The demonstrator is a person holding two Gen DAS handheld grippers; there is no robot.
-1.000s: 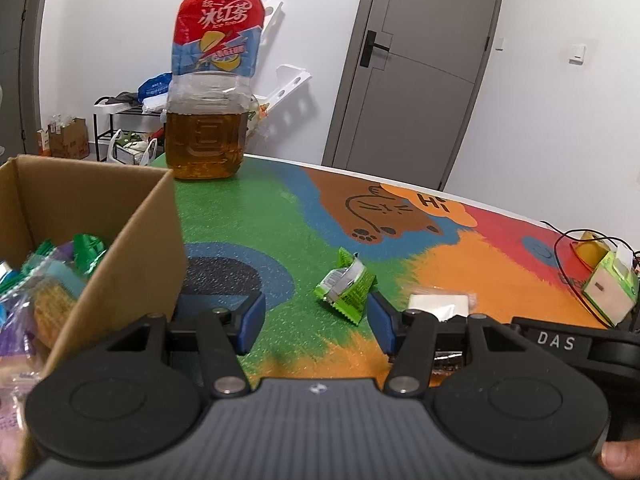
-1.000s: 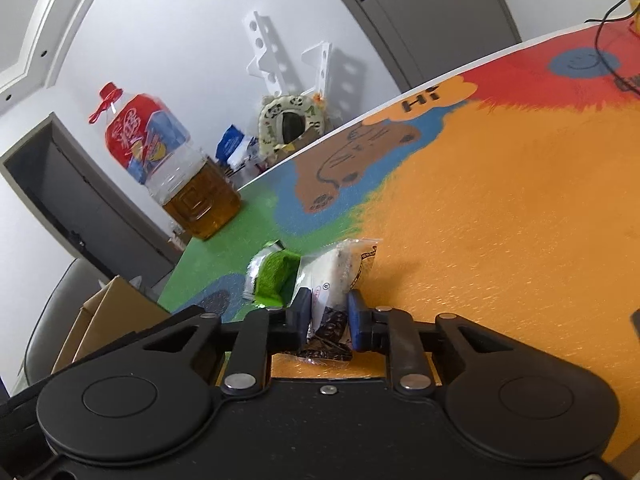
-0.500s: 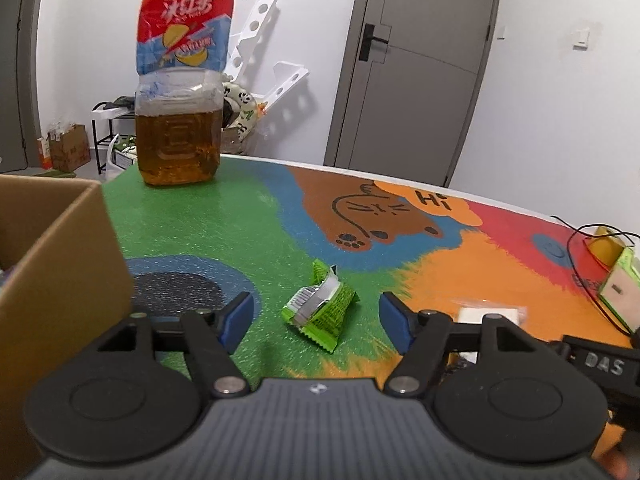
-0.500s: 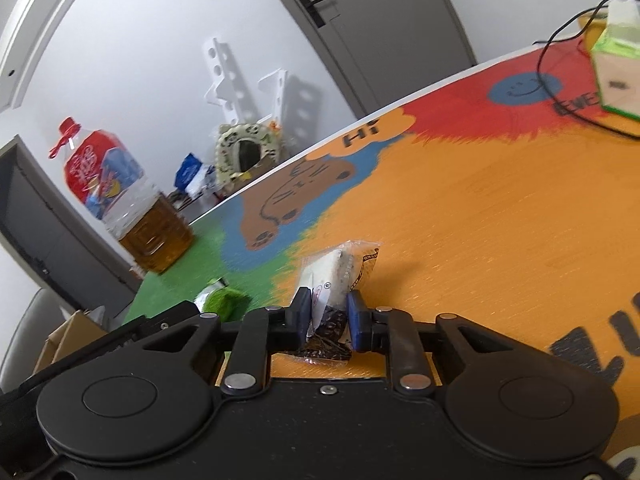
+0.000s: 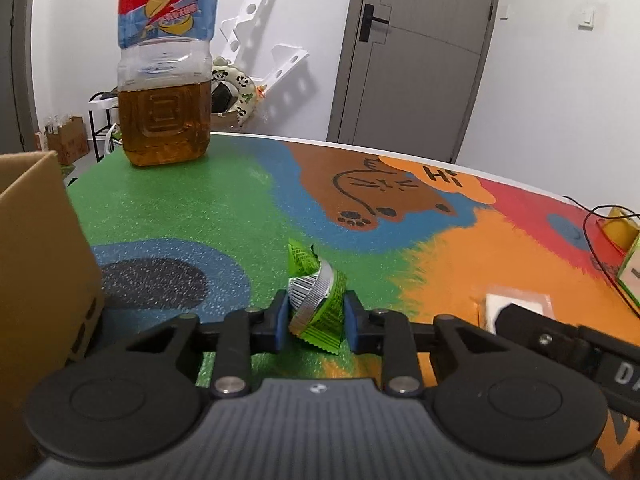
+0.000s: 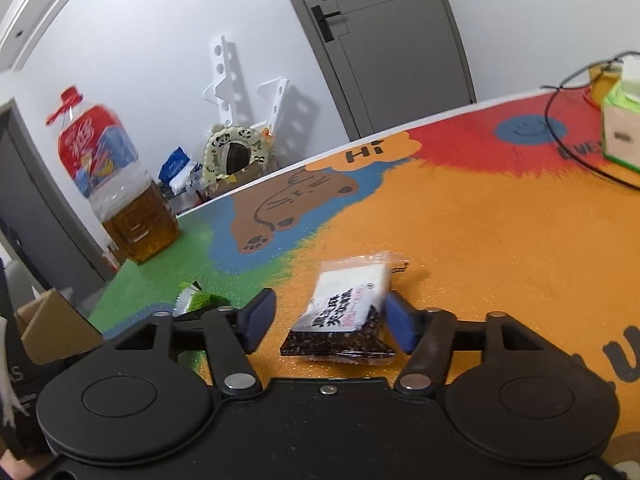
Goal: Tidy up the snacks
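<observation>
Hidden or cut off: I see only one outer wall of the cardboard box (image 5: pixel 40 256) at the left edge; its inside is out of view. The tea bottle (image 5: pixel 166 64) loses its cap at the top edge of the left view.
Hard to make out: the print on the green snack packet (image 5: pixel 318 304) is too small for me to read.
Left gripper (image 5: pixel 314 322): held low over the desk (image 5: pixel 192 208), level, its fingers (image 5: pixel 279 322) closed on the green snack packet, which sits crumpled between both pads.
Right gripper (image 6: pixel 330 320): low over the orange area, fingers (image 6: pixel 258 314) spread wide.
White and black snack packet (image 6: pixel 344 312): lies flat on the desk between the right fingers; the right-hand pad looks to be touching its edge, the left-hand pad stands apart.
Green carton (image 6: pixel 622 128): far right, by a black cable (image 6: pixel 568 156).
</observation>
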